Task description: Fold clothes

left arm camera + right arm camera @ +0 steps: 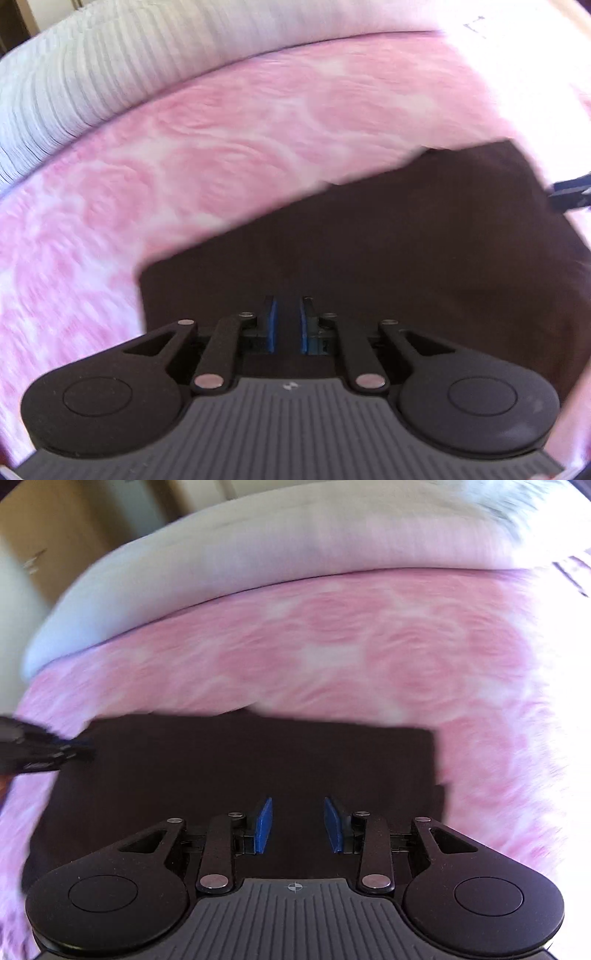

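Dark folded garment lying flat on the pink rose-patterned bed, pale pillow along the bed's far edge, left tool narrowly parted, empty, above the garment, right tool spread wide, empty, above it

My left gripper and right gripper match: black linkage arms with silver pivot pins, blue pads inside the fingers, round black hubs flanking a ribbed grey base with a small crosshair mark.
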Motion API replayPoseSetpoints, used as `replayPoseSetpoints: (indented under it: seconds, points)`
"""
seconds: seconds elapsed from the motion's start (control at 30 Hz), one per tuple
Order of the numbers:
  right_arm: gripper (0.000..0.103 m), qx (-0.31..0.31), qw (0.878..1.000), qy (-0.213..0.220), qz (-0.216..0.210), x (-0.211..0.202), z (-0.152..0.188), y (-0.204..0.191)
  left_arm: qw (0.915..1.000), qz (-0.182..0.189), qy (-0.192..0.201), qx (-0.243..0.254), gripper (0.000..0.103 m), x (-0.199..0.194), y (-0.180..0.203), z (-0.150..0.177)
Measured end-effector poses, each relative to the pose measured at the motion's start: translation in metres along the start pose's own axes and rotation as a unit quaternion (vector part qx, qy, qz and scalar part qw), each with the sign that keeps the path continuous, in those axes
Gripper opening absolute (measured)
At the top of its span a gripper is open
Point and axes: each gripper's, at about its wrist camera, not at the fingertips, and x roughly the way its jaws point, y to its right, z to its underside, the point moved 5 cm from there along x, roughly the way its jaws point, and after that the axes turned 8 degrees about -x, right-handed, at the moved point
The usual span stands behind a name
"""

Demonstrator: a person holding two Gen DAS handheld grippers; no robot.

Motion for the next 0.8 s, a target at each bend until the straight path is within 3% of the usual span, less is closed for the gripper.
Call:
replayPoseSetpoints:
  seconds: [0.13,0.3,0.4,0.6,0.67,0.7,0.8]
  points:
    - [0.035,-0.036,0.998,-0.051,-0.007,-0.003,0.051,-0.029,0.9997,0.013,-0.022,-0.003,0.012,-0.01,0.017,0.051]
    - [0.035,-0.039,0.995,-0.09,0.021,-0.018,0.105,-0.017,0.9992,-0.004,-0.036,-0.014,0.013,-0.017,0.006,0.105]
    - [0.035,-0.02,0.992,-0.122,0.033,-0.027,0.122,-0.011,0.9985,-0.011,-0.049,-0.023,0.014,-0.023,0.0,0.117]
    - [0.038,-0.023,0.984,-0.161,0.067,-0.045,0.122,-0.026,0.9952,-0.039,-0.089,-0.013,0.012,-0.041,-0.001,0.138]
    - [0.056,-0.028,0.985,-0.155,0.073,-0.059,0.117,-0.037,0.9951,-0.043,-0.086,-0.023,0.012,-0.058,-0.002,0.143]
    - [0.061,-0.03,0.985,-0.152,0.076,-0.066,0.114,-0.043,0.9951,-0.044,-0.083,-0.032,0.012,-0.069,-0.002,0.145]
    - [0.064,-0.028,0.985,-0.146,0.083,-0.089,0.111,-0.058,0.9945,-0.045,-0.076,-0.056,0.014,-0.099,-0.004,0.152]
